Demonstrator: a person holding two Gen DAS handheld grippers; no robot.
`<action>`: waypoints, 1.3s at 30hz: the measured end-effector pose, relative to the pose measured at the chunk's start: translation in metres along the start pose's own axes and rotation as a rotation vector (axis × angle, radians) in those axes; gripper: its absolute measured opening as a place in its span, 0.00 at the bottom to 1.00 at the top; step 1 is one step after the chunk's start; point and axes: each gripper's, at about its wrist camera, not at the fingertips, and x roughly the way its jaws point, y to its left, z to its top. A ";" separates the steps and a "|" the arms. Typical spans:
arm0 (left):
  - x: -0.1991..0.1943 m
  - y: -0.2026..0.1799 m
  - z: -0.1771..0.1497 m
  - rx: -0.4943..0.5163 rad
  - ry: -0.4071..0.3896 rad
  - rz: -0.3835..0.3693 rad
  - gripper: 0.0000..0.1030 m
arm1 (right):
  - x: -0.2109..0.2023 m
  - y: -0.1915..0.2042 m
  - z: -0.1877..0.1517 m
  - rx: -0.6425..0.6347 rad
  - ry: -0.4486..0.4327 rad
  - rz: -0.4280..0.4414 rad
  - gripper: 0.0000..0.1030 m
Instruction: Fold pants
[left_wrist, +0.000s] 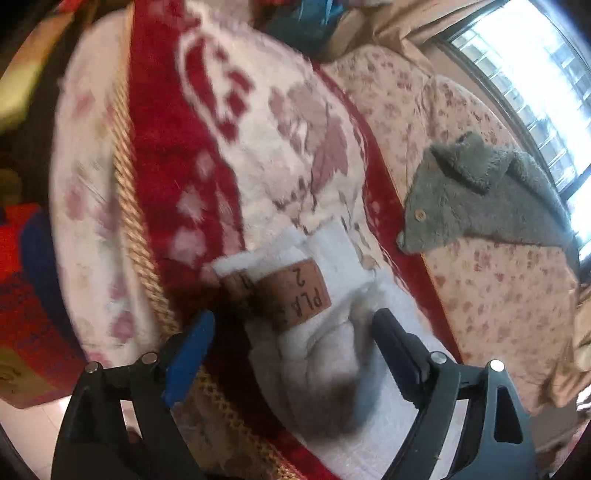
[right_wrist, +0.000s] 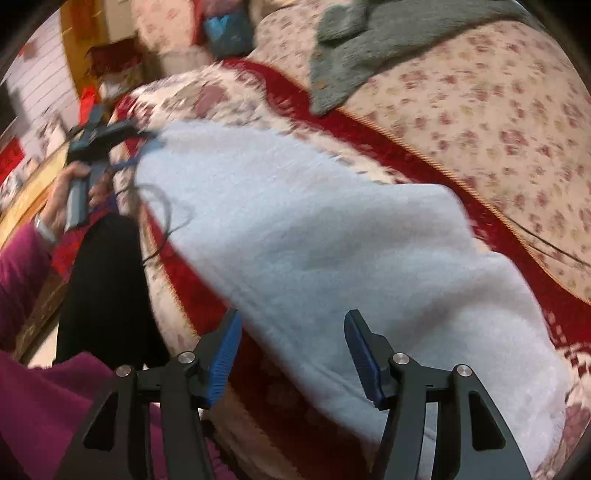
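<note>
White fleecy pants (right_wrist: 314, 236) lie stretched along a red-and-white blanket (right_wrist: 332, 122) on a bed. In the left wrist view their waistband end (left_wrist: 325, 332), with a brown label (left_wrist: 295, 291), sits between the fingers of my left gripper (left_wrist: 291, 325), which is open around it. My right gripper (right_wrist: 291, 332) is open just above the other end of the pants, not gripping them. The left gripper also shows in the right wrist view (right_wrist: 99, 136), held in a hand at the pants' far end.
A grey fleece garment (left_wrist: 480, 195) lies on the floral sheet (left_wrist: 498, 295) beyond the blanket. A bright window (left_wrist: 535, 74) is at the far right. The blanket's gold-fringed edge (left_wrist: 133, 229) hangs at the bedside. The person's black-trousered leg (right_wrist: 99, 288) stands beside the bed.
</note>
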 end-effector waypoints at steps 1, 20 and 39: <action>-0.008 -0.008 -0.001 0.027 -0.030 0.023 0.84 | -0.002 -0.009 -0.002 0.026 -0.016 -0.026 0.70; 0.022 -0.255 -0.124 0.548 0.374 -0.392 0.90 | -0.117 -0.198 -0.107 0.593 -0.110 -0.239 0.86; 0.082 -0.264 -0.178 0.601 0.483 -0.238 0.90 | -0.122 -0.263 -0.124 0.781 -0.307 -0.031 0.25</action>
